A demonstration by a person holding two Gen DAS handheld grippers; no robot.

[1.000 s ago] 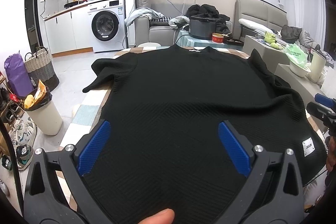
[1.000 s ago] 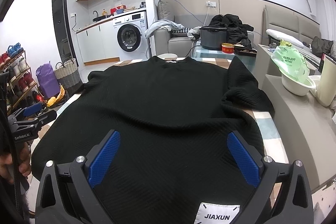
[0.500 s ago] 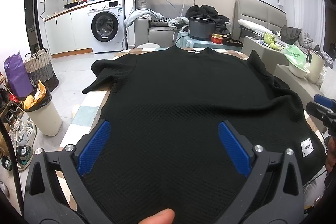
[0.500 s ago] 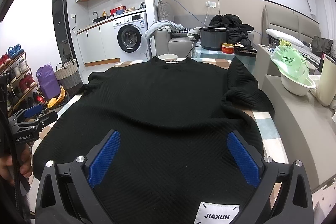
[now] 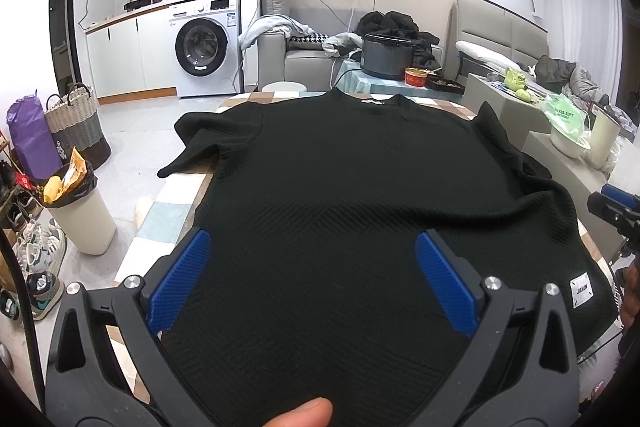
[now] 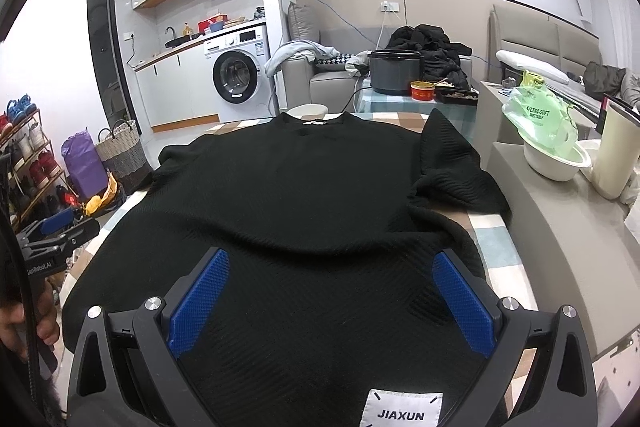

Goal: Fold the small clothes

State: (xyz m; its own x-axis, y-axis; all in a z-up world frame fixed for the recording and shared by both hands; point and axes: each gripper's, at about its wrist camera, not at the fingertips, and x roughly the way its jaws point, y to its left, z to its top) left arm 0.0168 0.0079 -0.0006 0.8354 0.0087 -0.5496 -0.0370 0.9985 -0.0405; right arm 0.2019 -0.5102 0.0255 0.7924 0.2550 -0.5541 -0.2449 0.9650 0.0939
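A black knit short-sleeved top (image 5: 340,179) lies spread flat on the checked table (image 5: 168,219), collar at the far end, hem toward me. It also shows in the right wrist view (image 6: 304,195), with a white JIAXUN label (image 6: 402,411) at the hem. Its right sleeve (image 6: 452,163) is bunched and partly folded up. My left gripper (image 5: 312,259) is open over the hem's left part, blue pads wide apart. My right gripper (image 6: 328,275) is open over the hem's right part, above the label. Neither holds cloth.
A beige counter (image 6: 560,247) with a white bowl and green bag (image 6: 554,147) runs along the table's right side. A bin (image 5: 80,215) and shoes stand on the floor at left. A cooker (image 5: 386,55) sits on a far table beyond the collar.
Both grippers stay open and nearly still. The view has shifted very slightly; the top has not visibly moved.
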